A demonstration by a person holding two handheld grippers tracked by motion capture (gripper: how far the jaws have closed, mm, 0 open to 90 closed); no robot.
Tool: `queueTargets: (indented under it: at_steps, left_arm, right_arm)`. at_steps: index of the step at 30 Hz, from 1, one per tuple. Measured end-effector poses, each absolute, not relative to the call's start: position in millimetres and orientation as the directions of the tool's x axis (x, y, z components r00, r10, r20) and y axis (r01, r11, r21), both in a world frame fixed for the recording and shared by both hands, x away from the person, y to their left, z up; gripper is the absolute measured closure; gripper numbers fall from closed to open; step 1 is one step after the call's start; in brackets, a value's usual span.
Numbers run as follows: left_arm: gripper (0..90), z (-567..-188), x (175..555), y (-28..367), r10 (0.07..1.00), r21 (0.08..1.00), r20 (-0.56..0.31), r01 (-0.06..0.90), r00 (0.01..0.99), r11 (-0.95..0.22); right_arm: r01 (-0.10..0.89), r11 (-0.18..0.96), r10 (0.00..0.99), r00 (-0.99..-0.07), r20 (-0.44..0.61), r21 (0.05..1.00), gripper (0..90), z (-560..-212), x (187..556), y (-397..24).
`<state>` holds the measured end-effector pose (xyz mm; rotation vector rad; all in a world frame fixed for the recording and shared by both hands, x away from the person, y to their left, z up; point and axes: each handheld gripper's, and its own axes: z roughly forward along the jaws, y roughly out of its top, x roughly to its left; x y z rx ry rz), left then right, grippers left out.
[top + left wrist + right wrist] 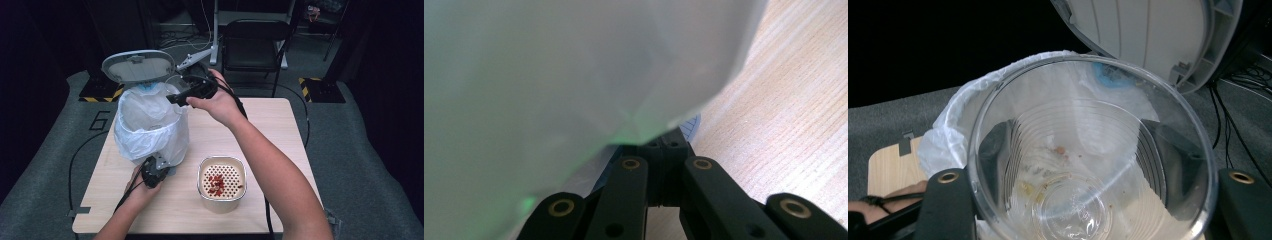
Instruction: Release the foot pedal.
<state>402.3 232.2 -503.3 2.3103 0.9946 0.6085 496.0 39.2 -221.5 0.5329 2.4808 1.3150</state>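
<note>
Dark floor and a black folding chair (255, 42) surround a pale wooden table (280, 130) with a fine straight grain. On its left side stands a small bin (150, 127) lined with a thin, crinkled white plastic bag (145, 120); its grey oval lid (137, 65) is tipped up and back.

The right claw (175, 97), held in a person's hand over the bin's mouth, is closed about halfway round a clear plastic cup (1088, 150). In the right gripper view the black jaws press on the cup's ribbed sides, and the cup's open mouth faces the camera, with the bin's liner and the raised lid beyond it. A few crumbs and smears cling to its inside.

The left claw (157, 167) sits at the foot of the bin with its jaws fully together and nothing visibly between them. In the left gripper view it lies under the bag's overhang.

Near the table's front stands a cream, rounded-square container (221, 185) with a perforated insert carrying small red bits.

Risks, as a judgement: the thin cup could buckle or slip if squeezed unevenly, scattering residue on the table. The raised lid could fall onto the claw. The light bin could tip or slide if it is knocked.
</note>
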Motion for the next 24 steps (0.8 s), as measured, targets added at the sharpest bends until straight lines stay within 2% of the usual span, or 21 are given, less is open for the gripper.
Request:
queueTargets:
  at_steps: [24]
  left_arm:
    - [90.0, -502.1, 402.1, 232.6, 0.754, 0.627, 0.18, 0.517, 0.632, -0.583]
  right_arm:
    - [0.205, 0.513, 0.454, -0.889, -0.06, 0.834, 31.9, -250.5, 502.6, 110.3]
